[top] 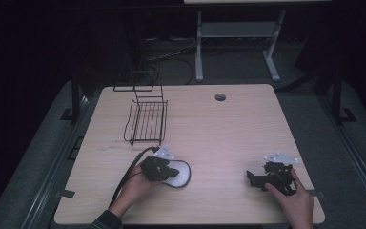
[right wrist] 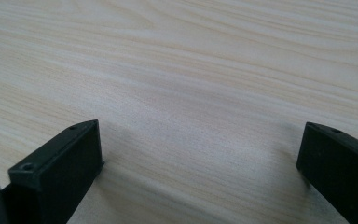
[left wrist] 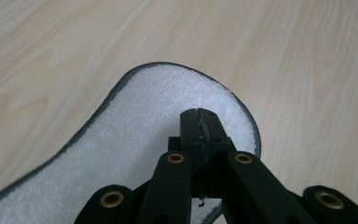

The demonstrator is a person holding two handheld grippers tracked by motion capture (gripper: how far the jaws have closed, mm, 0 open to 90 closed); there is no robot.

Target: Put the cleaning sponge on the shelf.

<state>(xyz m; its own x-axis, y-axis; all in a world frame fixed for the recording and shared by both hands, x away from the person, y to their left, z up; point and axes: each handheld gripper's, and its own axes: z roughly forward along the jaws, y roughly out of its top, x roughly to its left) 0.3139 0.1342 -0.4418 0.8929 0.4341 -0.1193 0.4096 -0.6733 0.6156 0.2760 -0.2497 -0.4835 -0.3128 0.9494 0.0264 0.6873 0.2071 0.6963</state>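
Your left gripper (left wrist: 199, 128) sits jaws together over the insole (left wrist: 135, 154), nothing seen between them; right gripper (right wrist: 200, 154), jaws apart, rests well right of it. Lifting now risks leaving the insole behind.

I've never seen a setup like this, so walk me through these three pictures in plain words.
No machine here: a person holds handheld tongs in each hand at a wooden table. One picture looks down from above; the other two come from small cameras riding on each tool. The left tongs have their jaws closed together over a white terry pad with a dark edge; whether they pinch the pad, I cannot tell. The right tongs are spread wide over bare wood, holding nothing. Farther back stands a black wire rack.
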